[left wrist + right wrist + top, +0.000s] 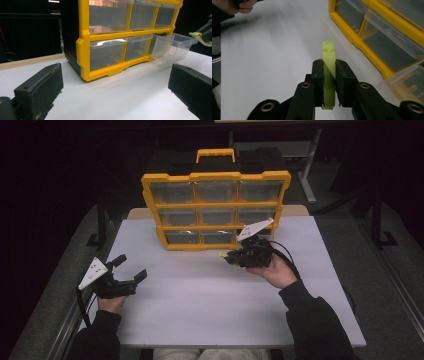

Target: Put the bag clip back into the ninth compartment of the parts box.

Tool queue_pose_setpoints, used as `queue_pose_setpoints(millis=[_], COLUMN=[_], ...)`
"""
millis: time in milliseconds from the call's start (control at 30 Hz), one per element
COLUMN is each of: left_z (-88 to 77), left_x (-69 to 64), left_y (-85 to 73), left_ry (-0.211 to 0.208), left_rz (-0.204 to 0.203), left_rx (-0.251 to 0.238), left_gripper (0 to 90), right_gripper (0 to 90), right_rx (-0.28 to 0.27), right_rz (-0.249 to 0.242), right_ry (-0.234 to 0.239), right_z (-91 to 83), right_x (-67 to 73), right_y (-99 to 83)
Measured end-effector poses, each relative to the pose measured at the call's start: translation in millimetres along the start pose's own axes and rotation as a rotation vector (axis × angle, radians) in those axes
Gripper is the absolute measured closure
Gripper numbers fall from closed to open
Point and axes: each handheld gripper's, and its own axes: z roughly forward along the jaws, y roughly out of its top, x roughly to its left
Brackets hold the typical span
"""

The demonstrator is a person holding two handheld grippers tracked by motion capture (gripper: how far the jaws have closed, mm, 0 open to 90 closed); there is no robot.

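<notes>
A yellow organizer (216, 176) with clear drawers stands upright at the back of the white table (200, 305). Its bottom right drawer (173, 45) is pulled out, and it also sits low at the right edge of the right gripper view (409, 80). My right gripper (231, 256) hovers just in front of that drawer, shut on a flat light-green plastic piece (329, 75) that pokes out past the jaws. From the left gripper view the piece (198, 37) hangs beside the open drawer. My left gripper (131, 267) rests at the table's left, open and holding nothing, jaws spread wide (116, 75).
The organizer's yellow carry handle (215, 154) sticks up at the back. Dark floor and table legs surround the table. The person's left hand (234, 6) shows far off in the right gripper view.
</notes>
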Motion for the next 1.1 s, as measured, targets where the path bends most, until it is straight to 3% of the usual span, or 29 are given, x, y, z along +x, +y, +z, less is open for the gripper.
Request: queue_pose_setpoints(millis=[600,867,1100], left_z=[-0.1,-0.2,-0.2], left_x=[0.5,0.9,0.9], left_y=[0.1,0.2,0.2], left_ry=[0.002,0.005,0.006], left_rz=[-0.002,-0.001,-0.001], left_rx=[-0.003,-0.002,-0.003], left_gripper=[0.0,0.0,0.0], right_gripper=[76.3,76.3,76.3], right_rx=[-0.111,-0.118,-0.123], right_rz=[0.081,0.095,0.137], right_ry=[-0.068,-0.124,-0.177], right_z=[-31.6,-36.7,-39.2], right_x=[-25.0,-30.6,-39.0], right_y=[-5.9,-8.1,-11.8])
